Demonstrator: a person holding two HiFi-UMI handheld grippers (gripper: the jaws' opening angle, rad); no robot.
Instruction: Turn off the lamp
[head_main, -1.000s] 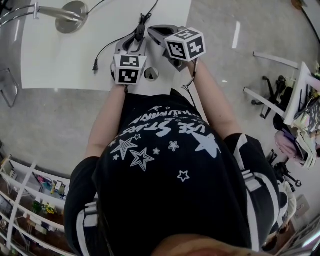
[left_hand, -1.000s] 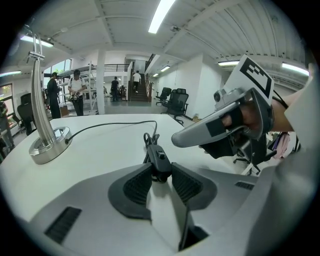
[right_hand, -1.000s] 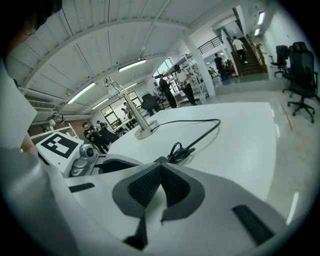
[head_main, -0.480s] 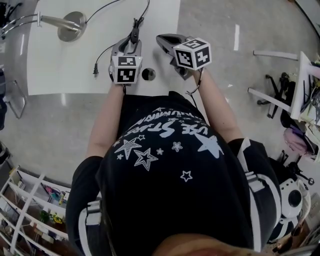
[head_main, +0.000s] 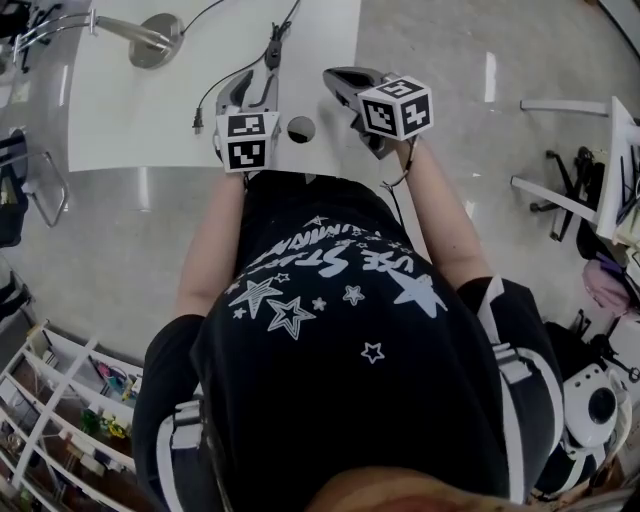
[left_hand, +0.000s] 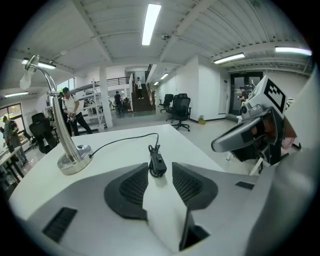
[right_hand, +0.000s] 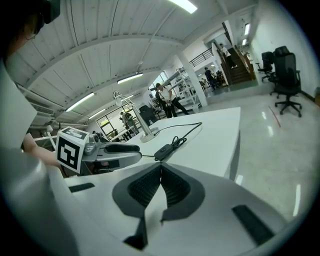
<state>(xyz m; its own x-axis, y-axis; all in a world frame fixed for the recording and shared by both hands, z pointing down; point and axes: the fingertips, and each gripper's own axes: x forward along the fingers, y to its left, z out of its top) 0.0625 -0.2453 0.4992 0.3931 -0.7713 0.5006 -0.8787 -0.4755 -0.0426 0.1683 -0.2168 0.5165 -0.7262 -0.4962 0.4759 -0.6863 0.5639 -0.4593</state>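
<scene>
Head view cuts off the desk lamp (head_main: 150, 38) at the upper left edge: only its round base and part of the bent stem show, and whether the bulb glows is hard to tell. Its inline cord switch (left_hand: 158, 162) lies on the white worktop (head_main: 120, 110) at centre frame, just past the tips of the left claw (left_hand: 160, 170), whose jaws stand apart and grip nothing. To its right, the right claw (right_hand: 161, 167) has its jaws pressed together, empty.
</scene>
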